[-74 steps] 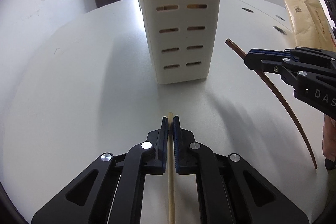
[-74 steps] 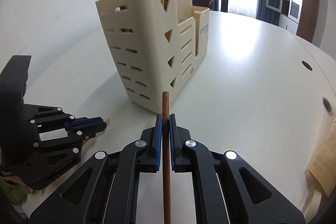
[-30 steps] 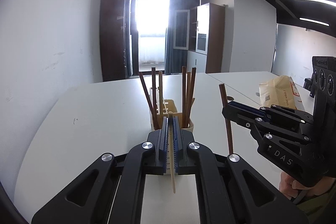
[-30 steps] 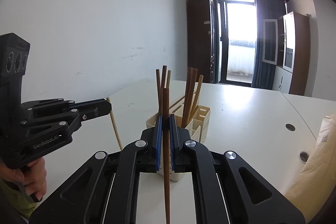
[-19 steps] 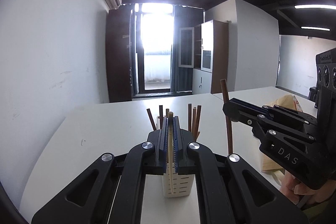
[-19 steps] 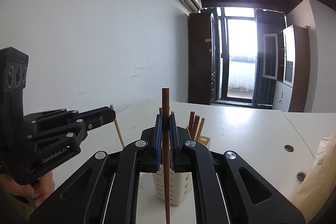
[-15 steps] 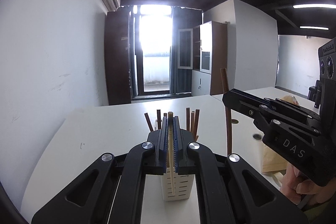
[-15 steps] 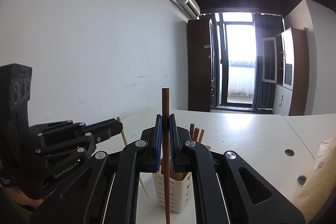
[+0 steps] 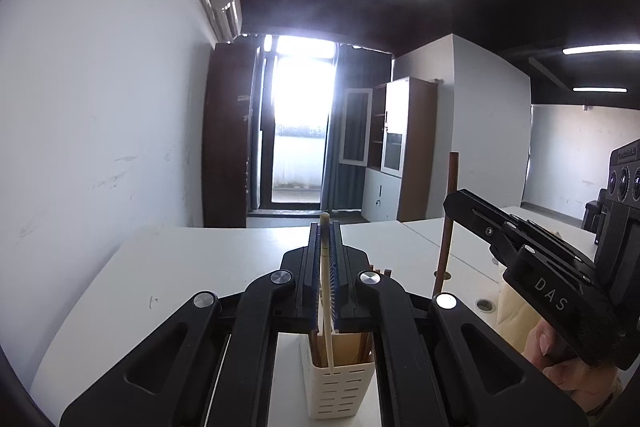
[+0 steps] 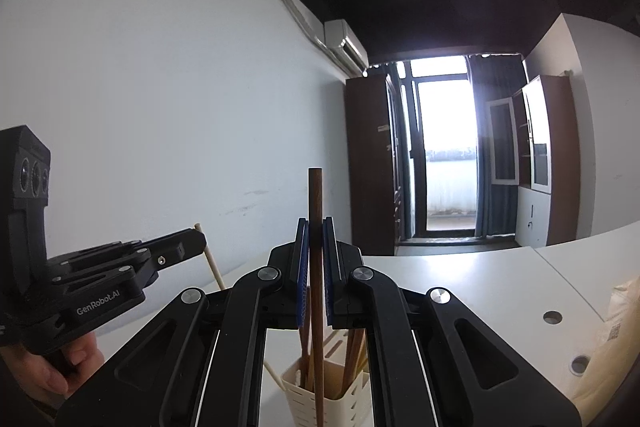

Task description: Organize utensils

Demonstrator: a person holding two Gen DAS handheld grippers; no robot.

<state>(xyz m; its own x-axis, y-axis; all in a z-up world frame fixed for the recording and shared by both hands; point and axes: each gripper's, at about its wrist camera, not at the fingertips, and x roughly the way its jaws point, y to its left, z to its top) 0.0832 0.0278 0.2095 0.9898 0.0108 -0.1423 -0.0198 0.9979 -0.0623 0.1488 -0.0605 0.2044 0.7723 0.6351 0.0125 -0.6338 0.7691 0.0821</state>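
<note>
Chopsticks are clamped in both tools above a cream holder that stands on the white counter. The left tool is closed on a pale chopstick, whose blunt top pokes just above the fingertips while its lower end slants down to the holder's near rim, at or just inside the opening; which, I cannot tell. The holder has rows of slots in its front wall and already carries several brown sticks, mostly hidden behind the tool's black arms.

In the right wrist view the right tool is closed on a dark brown chopstick, held upright, its top well above the blue pads and its shaft running down in front of the holder. Whether its lower tip is inside the holder or in front of it cannot be told, since it runs off the bottom edge. More brown sticks lean in the holder beside it.

Each tool shows in the other's camera: the right one at the right of the left view, with the dark chopstick standing through its tip, and the left one at the left of the right view, with the pale chopstick slanting below its tip. A hand grips the left handle; another hand grips the right.

A brown paper bag lies on the counter at the right, near round holes in the top.
</note>
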